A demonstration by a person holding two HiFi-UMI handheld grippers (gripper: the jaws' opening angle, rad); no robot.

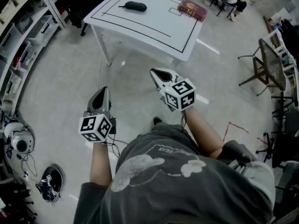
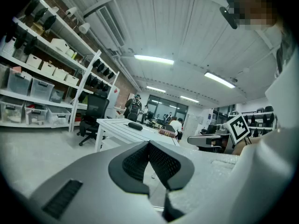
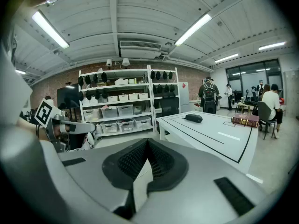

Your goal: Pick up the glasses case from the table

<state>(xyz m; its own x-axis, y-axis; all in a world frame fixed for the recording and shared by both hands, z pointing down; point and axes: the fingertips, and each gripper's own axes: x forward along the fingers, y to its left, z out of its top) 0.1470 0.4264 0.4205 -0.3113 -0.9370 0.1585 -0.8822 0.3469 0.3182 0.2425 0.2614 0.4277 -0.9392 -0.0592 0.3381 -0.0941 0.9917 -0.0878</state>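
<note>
A dark oval glasses case (image 1: 133, 6) lies on the far part of the white table (image 1: 154, 34), well ahead of both grippers. It shows small in the left gripper view (image 2: 135, 126) and the right gripper view (image 3: 193, 118). My left gripper (image 1: 102, 96) hangs over the floor, short of the table, jaws shut with nothing between them. My right gripper (image 1: 160, 75) is nearer the table's front edge, also shut and empty. In each gripper view the black pads (image 2: 149, 158) (image 3: 147, 158) meet at the tips.
A dark red book (image 1: 192, 10) lies at the table's far right corner. Shelving with bins (image 1: 18, 36) lines the left side. A black office chair (image 2: 94, 113) stands beyond the table. Wire chairs (image 1: 271, 64) stand to the right. People stand and sit at the room's far end.
</note>
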